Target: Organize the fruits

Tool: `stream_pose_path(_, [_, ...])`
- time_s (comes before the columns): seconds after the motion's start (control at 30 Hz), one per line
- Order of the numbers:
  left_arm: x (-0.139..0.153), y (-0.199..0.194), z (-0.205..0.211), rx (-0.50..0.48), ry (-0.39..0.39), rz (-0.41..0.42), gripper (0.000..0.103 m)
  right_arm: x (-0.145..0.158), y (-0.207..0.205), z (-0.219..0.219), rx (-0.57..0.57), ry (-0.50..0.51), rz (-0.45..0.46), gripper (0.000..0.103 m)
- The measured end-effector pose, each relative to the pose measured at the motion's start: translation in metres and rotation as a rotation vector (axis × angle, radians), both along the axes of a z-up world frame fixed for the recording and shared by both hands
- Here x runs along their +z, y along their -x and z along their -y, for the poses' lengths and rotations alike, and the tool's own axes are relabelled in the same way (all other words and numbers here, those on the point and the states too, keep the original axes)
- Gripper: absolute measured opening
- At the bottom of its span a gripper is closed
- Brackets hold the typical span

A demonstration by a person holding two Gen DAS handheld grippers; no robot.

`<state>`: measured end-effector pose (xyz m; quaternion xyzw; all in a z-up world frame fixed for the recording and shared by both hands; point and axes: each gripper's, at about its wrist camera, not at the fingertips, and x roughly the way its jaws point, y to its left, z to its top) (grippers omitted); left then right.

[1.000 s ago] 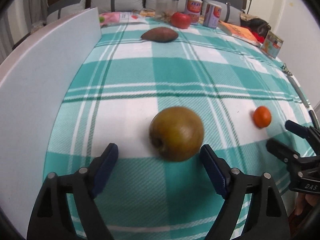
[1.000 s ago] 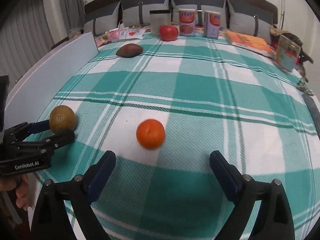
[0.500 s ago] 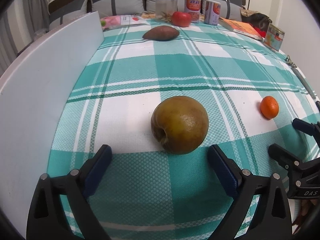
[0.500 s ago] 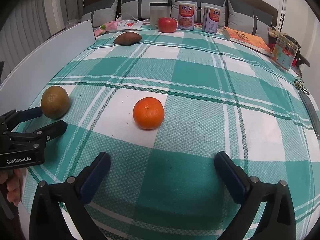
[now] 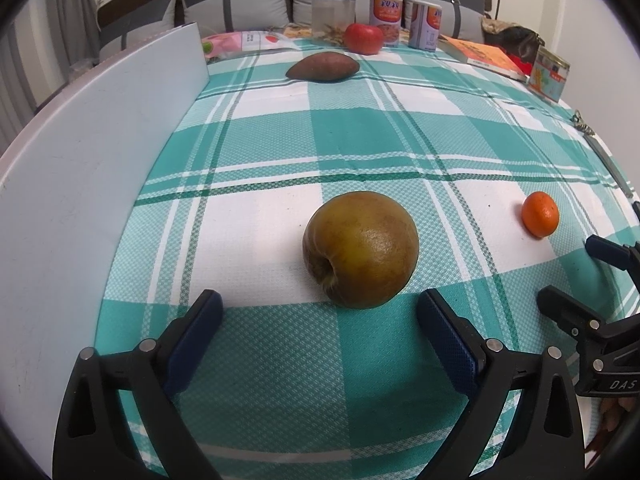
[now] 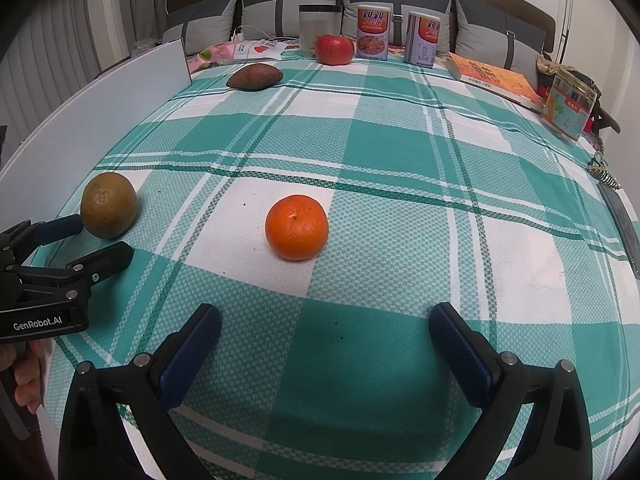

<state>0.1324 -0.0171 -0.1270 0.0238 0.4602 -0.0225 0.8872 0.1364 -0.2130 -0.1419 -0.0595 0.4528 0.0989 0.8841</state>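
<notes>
Both grippers spread wide over the checked cloth [image 6: 392, 152], holding nothing.
The left gripper [image 5: 320, 320] tilts down, jaws just opened, brown pear [image 5: 360, 249] ahead at centre; the right gripper [image 6: 325, 334] likewise, orange [image 6: 296, 227] mid-frame. A clear jar [image 6: 319, 29] stands upper centre, contents unclear.

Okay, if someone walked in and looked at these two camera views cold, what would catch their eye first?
Probably the big brownish-green fruit lying on the teal-and-white checked cloth, just ahead of the open left claw and touching neither finger. Next, the bright orange resting ahead of the open right claw, clear of it. Far back stand a red apple and two printed cans.
</notes>
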Motion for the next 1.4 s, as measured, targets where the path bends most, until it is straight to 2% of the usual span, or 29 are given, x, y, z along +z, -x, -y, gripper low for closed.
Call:
stream_pose_path(0.67, [0.000, -0.001, -0.001, -0.002, 0.005, 0.000, 0.099, 0.000, 0.000, 0.000, 0.000, 0.000, -0.001, 0.103])
stream_pose_path(0.73, [0.001, -0.002, -0.006, -0.032, 0.037, -0.016, 0.099, 0.000, 0.000, 0.000, 0.000, -0.001, -0.002, 0.103])
stream_pose_path(0.8, [0.004, -0.002, -0.010, -0.139, 0.051, -0.073, 0.099, 0.000, 0.000, 0.000, 0.008, 0.000, -0.008, 0.103])
stream_pose_path(0.87, [0.011, -0.004, -0.021, -0.192, 0.127, -0.136, 0.099, 0.002, -0.004, 0.000, 0.047, 0.006, -0.048, 0.103])
stream_pose_path(0.9, [0.016, -0.006, -0.031, -0.189, 0.196, -0.145, 0.098, 0.004, -0.007, 0.001, 0.062, 0.005, -0.080, 0.103])
stream_pose_path(0.93, [0.022, -0.007, -0.039, -0.172, 0.251, -0.138, 0.098, 0.006, -0.010, 0.002, 0.069, -0.007, -0.108, 0.100])
stream_pose_path(0.97, [0.026, -0.009, -0.041, -0.160, 0.266, -0.129, 0.098, 0.009, -0.015, 0.003, 0.075, -0.033, -0.136, 0.098])
stream_pose_path(1.0, [0.031, -0.011, -0.040, -0.162, 0.256, -0.119, 0.098, 0.013, -0.022, 0.003, 0.082, -0.061, -0.157, 0.090])
stream_pose_path(1.03, [0.033, -0.013, -0.035, -0.177, 0.227, -0.111, 0.098, 0.017, -0.027, 0.002, 0.086, -0.076, -0.170, 0.084])
stream_pose_path(1.1, [0.034, -0.018, -0.019, -0.211, 0.148, -0.105, 0.097, 0.022, -0.044, -0.003, 0.096, -0.102, -0.212, 0.080])
stream_pose_path(1.2, [0.030, -0.026, 0.000, -0.237, 0.062, -0.108, 0.097, 0.019, -0.064, -0.010, 0.101, -0.131, -0.288, 0.063])
stream_pose_path(1.27, [0.024, -0.030, 0.004, -0.222, 0.016, -0.118, 0.097, 0.018, -0.071, -0.016, 0.105, -0.107, -0.294, 0.060])
stream_pose_path(1.3, [0.022, -0.032, 0.004, -0.210, 0.017, -0.120, 0.093, 0.017, -0.073, -0.020, 0.110, -0.091, -0.289, 0.053])
stream_pose_path(1.33, [0.021, -0.034, 0.001, -0.200, 0.036, -0.122, 0.067, 0.017, -0.074, -0.022, 0.113, -0.082, -0.283, 0.038])
stream_pose_path(1.37, [0.018, -0.037, -0.002, -0.204, 0.088, -0.148, 0.052, 0.017, -0.075, -0.024, 0.116, -0.069, -0.282, 0.031])
stream_pose_path(1.4, [0.017, -0.036, -0.004, -0.188, 0.109, -0.158, 0.050, 0.017, -0.075, -0.024, 0.116, -0.052, -0.285, 0.030])
